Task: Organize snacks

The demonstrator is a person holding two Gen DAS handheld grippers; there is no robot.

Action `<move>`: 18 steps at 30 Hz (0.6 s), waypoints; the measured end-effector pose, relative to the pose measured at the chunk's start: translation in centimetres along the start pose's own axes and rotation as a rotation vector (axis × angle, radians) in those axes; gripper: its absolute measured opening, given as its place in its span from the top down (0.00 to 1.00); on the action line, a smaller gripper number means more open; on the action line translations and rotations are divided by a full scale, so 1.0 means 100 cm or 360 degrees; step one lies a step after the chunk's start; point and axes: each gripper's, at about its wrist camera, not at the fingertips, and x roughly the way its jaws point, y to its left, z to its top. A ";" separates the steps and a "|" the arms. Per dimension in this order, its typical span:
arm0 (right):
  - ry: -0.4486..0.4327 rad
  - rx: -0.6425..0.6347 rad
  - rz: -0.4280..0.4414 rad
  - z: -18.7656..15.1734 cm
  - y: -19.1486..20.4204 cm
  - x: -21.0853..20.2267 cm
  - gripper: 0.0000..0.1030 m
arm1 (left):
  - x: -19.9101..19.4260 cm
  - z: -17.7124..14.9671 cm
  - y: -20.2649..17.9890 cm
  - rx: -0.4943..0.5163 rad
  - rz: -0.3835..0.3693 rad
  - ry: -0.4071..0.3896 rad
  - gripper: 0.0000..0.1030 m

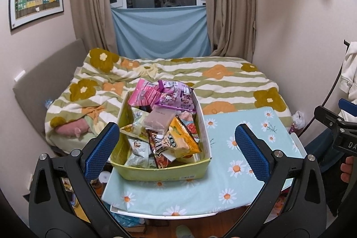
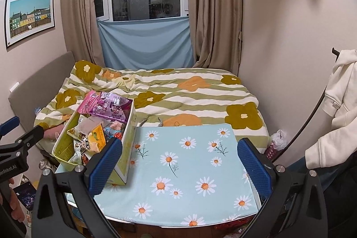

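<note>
A yellow-green cardboard box (image 1: 165, 173) stands on the left part of a small table with a light blue daisy cloth (image 1: 236, 155). It is heaped with snack packets: pink and purple bags (image 1: 176, 97) at the far end, an orange bag (image 1: 183, 137) and pale green packets (image 1: 138, 148) nearer. My left gripper (image 1: 176, 148) is open and empty, held above the near end of the box. My right gripper (image 2: 178, 166) is open and empty over the bare cloth (image 2: 189, 171), right of the box (image 2: 125, 148). The other gripper shows at each view's edge.
A bed with a green striped flower blanket (image 1: 223, 81) lies behind the table. Curtains and a window stand at the back wall. A white hoodie (image 2: 339, 108) hangs at the right. Clutter sits on the floor under the table's left side (image 2: 29, 193).
</note>
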 end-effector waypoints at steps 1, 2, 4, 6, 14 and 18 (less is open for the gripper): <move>-0.0002 0.0003 0.0000 0.000 -0.001 -0.001 0.00 | 0.000 0.000 -0.001 0.0001 0.0002 -0.0003 0.00; -0.0001 0.0003 -0.0001 0.000 -0.002 -0.002 0.00 | 0.000 0.000 -0.001 0.0001 0.0002 -0.0005 0.00; -0.0001 0.0004 -0.0002 0.001 -0.003 -0.002 0.00 | 0.000 0.000 -0.002 0.0001 0.0000 -0.0008 0.00; 0.0001 0.0004 -0.0005 0.002 -0.004 -0.002 0.00 | -0.001 0.000 -0.002 0.0002 0.0001 -0.0007 0.00; 0.0002 0.0005 -0.0004 0.003 -0.006 -0.002 0.00 | -0.001 0.000 -0.002 -0.0001 -0.0002 -0.0005 0.00; 0.0006 0.0006 -0.0004 0.005 -0.009 -0.002 0.00 | -0.001 0.000 -0.002 -0.0002 -0.0001 -0.0003 0.00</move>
